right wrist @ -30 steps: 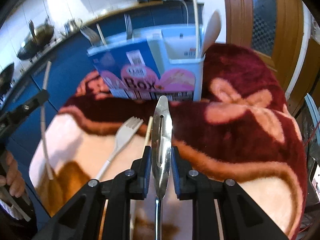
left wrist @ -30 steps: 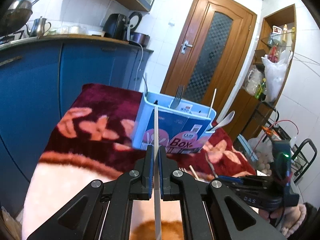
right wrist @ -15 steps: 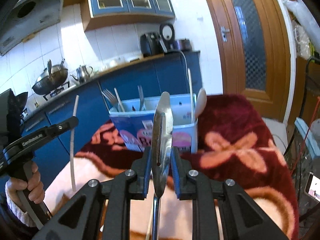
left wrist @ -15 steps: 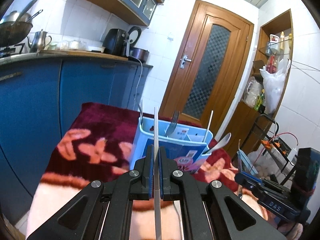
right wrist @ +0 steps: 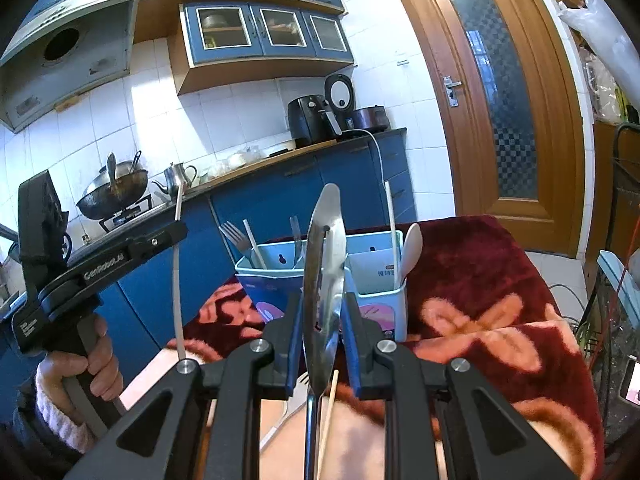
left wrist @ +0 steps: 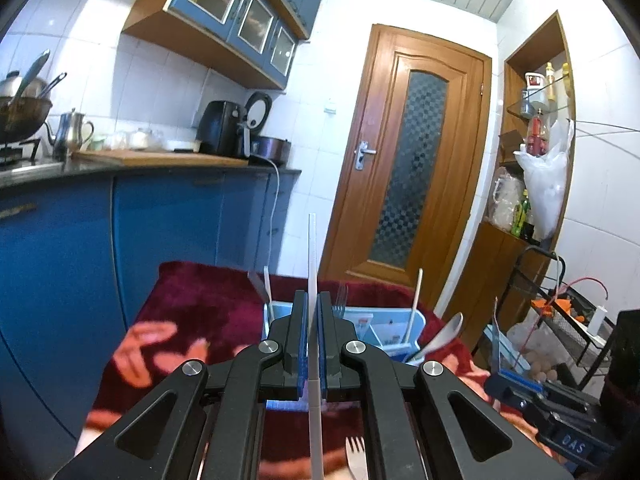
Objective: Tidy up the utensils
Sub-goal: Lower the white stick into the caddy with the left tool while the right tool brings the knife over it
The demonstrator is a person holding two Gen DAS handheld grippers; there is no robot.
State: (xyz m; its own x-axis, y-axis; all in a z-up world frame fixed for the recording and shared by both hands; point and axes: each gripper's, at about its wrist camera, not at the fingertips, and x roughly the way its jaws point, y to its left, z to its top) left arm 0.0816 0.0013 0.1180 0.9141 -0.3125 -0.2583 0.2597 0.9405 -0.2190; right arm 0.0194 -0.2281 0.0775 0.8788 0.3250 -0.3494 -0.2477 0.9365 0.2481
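The left gripper (left wrist: 312, 336) is clamped on a thin white chopstick (left wrist: 312, 264) held upright, while the right gripper (right wrist: 322, 332) is clamped on the bowl of a metal slotted spoon (right wrist: 326, 256), its tip pointing up; both hang above and in front of the light blue divided utensil box (right wrist: 376, 280), which stands on the blanket's dark red part. The step in hand looks like the carry: two utensils lifted and brought toward the box, neither yet inside. The next move probably calls for tipping each piece over the rim and matching it to a compartment; beyond the box's left wall stand forks (right wrist: 236, 236) and a chopstick, beyond its right a pale spoon (right wrist: 412, 248) and another chopstick, so the white chopstick likely belongs beside its fellows. In front of the box, on the blanket's pale part, a white plastic fork (left wrist: 356, 460) and a wooden chopstick (right wrist: 330, 400) lie unsorted. The box sits on a plush floral blanket (right wrist: 480, 272); behind it run blue kitchen cabinets (right wrist: 340, 176) with a wok, kettle and air fryer on the counter, and to the box's right a wooden door (right wrist: 500, 92) with patterned glass
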